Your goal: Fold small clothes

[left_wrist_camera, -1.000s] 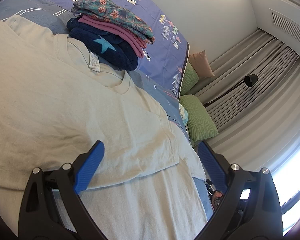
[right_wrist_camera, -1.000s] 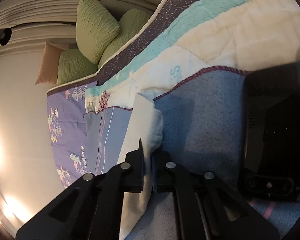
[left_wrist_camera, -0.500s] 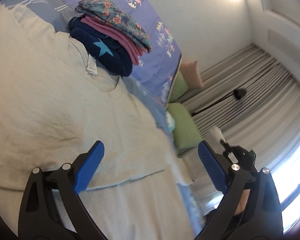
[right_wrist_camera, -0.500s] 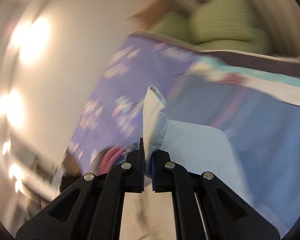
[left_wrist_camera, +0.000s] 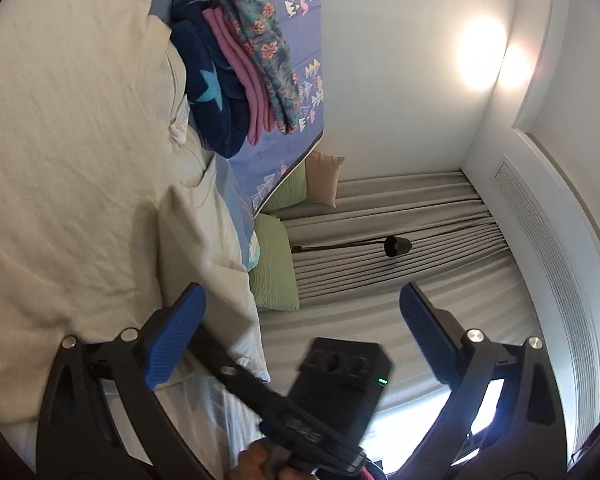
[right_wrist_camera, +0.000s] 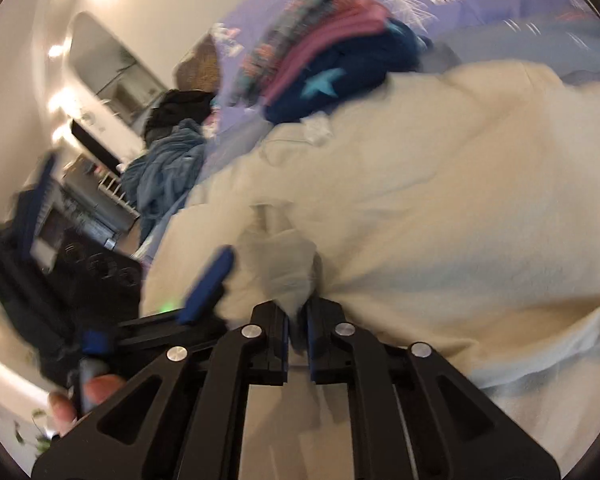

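While clamped on a bunched fold of cream t-shirt (right_wrist_camera: 440,184), right gripper (right_wrist_camera: 298,332) sits w/ jaws nearly shut, cloth pinched btwn pads. Left gripper (left_wrist_camera: 300,336) spread wide, blue fingers (left_wrist_camera: 176,340) gripping nothing, shirt just left of & under its left finger. Beyond shirt: folded stack of clothes (left_wrist_camera: 240,60) on purple bedspread (left_wrist_camera: 304,92). Farther off: green pillows (left_wrist_camera: 274,276), grey curtains (left_wrist_camera: 400,204), black lamp (left_wrist_camera: 396,246).
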Demonstrator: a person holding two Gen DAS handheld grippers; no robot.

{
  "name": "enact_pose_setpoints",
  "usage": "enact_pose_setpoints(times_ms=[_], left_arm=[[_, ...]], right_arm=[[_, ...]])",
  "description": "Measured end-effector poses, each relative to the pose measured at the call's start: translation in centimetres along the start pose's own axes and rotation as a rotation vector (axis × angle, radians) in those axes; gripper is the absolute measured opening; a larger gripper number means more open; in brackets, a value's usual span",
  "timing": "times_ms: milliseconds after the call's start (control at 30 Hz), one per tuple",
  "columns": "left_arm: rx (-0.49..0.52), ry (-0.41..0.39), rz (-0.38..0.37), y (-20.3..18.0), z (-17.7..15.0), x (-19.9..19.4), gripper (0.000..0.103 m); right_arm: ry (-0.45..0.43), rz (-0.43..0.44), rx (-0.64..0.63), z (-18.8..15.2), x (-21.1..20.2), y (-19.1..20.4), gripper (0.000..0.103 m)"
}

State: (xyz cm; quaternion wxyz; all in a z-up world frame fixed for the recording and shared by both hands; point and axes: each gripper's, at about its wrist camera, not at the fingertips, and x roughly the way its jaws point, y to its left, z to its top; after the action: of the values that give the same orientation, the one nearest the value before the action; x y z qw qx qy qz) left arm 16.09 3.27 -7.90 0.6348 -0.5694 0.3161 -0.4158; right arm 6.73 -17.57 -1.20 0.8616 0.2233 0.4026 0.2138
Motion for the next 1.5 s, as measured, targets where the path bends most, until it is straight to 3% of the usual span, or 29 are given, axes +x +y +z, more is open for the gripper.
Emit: enact_pose_setpoints(times_ms=[267, 433, 533, 700, 800, 867, 967, 1100, 1200, 1333, 1500], left_arm=[[0.028, 0.041, 0.084, -0.8, -0.4, -0.1, 0.099], [0.064, 0.095, 0.178, -1.0, 0.2, 0.7, 0.099], [0.129, 0.128, 0.266, -1.4, 0.0, 1.8, 0.099], [0.243, 0.159, 0.445, -1.5, 0.3, 4.6, 0.099], [0.254, 0.174, 0.448, -1.5, 0.3, 4.7, 0.099], [0.24, 0.18, 0.43, -1.3, 0.5, 4.4, 0.099], [0.199, 0.185, 0.39, -1.3, 0.6, 3.7, 0.097], [0.153, 0.182, 0.333, -1.3, 0.6, 2.2, 0.096], [0.125, 0.184, 0.316, -1.3, 0.5, 1.7, 0.093], [0.138, 0.204, 0.375, -1.3, 0.1, 1.4, 0.077], [0.238, 0.257, 0.461, -2.0, -1.0, 2.7, 0.072]], right_arm=[[-0.001, 0.018, -0.002, -0.9, -0.1, 0.4, 0.011], [-0.046, 0.013, -0.119, -1.1, -1.1, 2.8, 0.011], [-0.024, 0.012, -0.228, -1.7, -1.1, 4.7, 0.011], [0.018, 0.011, -0.297, -2.0, -0.4, 5.8, 0.011], [0.026, 0.007, -0.277, -1.7, -0.3, 5.3, 0.025], [0.019, -0.005, -0.274, -1.6, -0.4, 5.1, 0.046], [0.02, 0.031, -0.278, -1.4, -0.8, 4.9, 0.055], [-0.018, 0.133, -0.232, -0.7, -2.6, 4.4, 0.056], [-0.13, 0.128, -0.167, 0.6, -5.2, 2.6, 0.056], [-0.273, 0.032, -0.015, 1.9, -7.9, -1.1, 0.056], [-0.298, 0.043, 0.134, 2.4, -8.3, -4.5, 0.056]])
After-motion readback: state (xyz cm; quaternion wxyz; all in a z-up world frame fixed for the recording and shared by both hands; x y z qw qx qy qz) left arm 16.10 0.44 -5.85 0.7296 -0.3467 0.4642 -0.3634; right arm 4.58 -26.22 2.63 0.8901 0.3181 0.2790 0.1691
